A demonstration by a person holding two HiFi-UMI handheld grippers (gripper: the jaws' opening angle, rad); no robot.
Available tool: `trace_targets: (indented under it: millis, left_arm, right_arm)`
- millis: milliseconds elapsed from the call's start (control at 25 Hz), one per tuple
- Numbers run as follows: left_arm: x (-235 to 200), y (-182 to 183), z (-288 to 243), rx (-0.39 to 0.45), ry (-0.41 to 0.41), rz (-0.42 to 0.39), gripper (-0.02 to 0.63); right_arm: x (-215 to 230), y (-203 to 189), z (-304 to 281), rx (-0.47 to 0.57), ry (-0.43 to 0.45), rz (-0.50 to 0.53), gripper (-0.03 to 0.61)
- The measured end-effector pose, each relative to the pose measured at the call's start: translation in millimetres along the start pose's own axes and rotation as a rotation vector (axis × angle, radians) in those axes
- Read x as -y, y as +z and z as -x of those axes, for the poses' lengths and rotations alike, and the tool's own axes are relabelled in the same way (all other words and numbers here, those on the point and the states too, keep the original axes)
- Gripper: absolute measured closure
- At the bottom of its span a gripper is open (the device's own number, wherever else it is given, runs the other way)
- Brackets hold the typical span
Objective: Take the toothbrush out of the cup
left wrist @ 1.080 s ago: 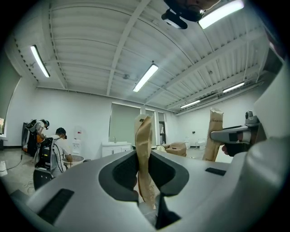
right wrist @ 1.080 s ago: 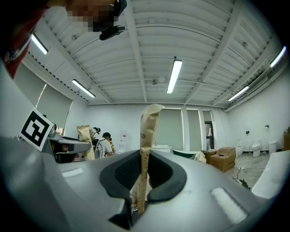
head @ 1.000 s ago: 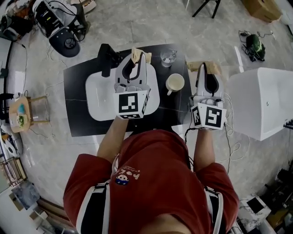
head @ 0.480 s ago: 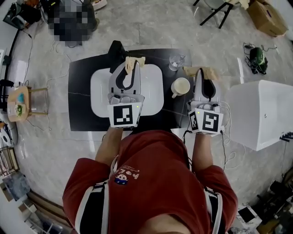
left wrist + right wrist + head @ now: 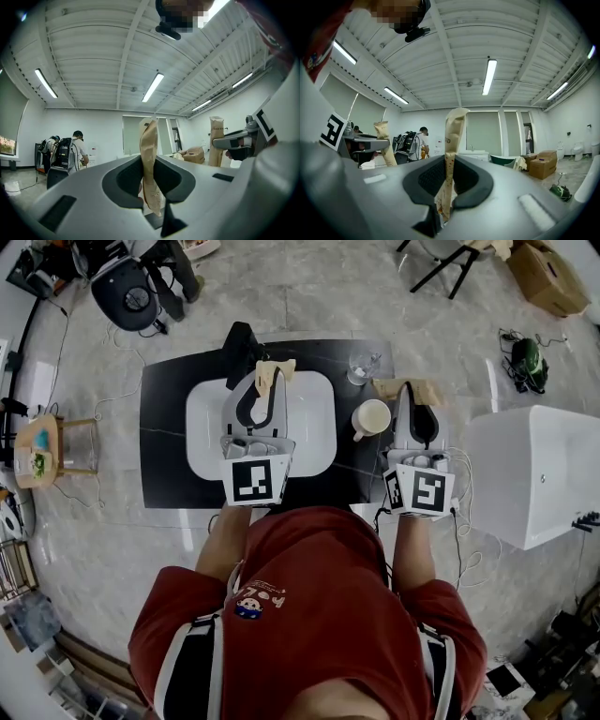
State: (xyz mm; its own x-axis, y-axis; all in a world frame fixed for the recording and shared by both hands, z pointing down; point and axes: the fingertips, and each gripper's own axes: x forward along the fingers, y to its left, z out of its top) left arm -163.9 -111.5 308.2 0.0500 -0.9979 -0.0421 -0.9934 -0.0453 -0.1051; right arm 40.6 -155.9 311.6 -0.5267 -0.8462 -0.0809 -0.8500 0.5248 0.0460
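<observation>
No toothbrush shows in any view. The cream cup (image 5: 372,418), on the black table (image 5: 164,465) just right of the white tray (image 5: 202,427), looks empty from above, and the clear glass (image 5: 359,365) behind it is too small to read. The left gripper (image 5: 273,371) over the tray and the right gripper (image 5: 412,388) beside the cup hold their tan-padded jaws together on nothing, probably poised rather than reaching.

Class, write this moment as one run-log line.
left tongs: shut on brown packet | right tongs: shut on second brown packet | cup: on table, untouched | toothbrush: not seen
</observation>
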Motion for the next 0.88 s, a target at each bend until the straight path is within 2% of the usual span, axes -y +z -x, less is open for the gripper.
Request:
trace_targets:
  millis: [880]
  left_arm:
    - [7.3, 3.6, -3.8, 0.006, -0.022, 0.011, 0.555]
  right_arm:
    - [3.0, 1.6, -1.8, -0.004, 0.004, 0.022, 0.543]
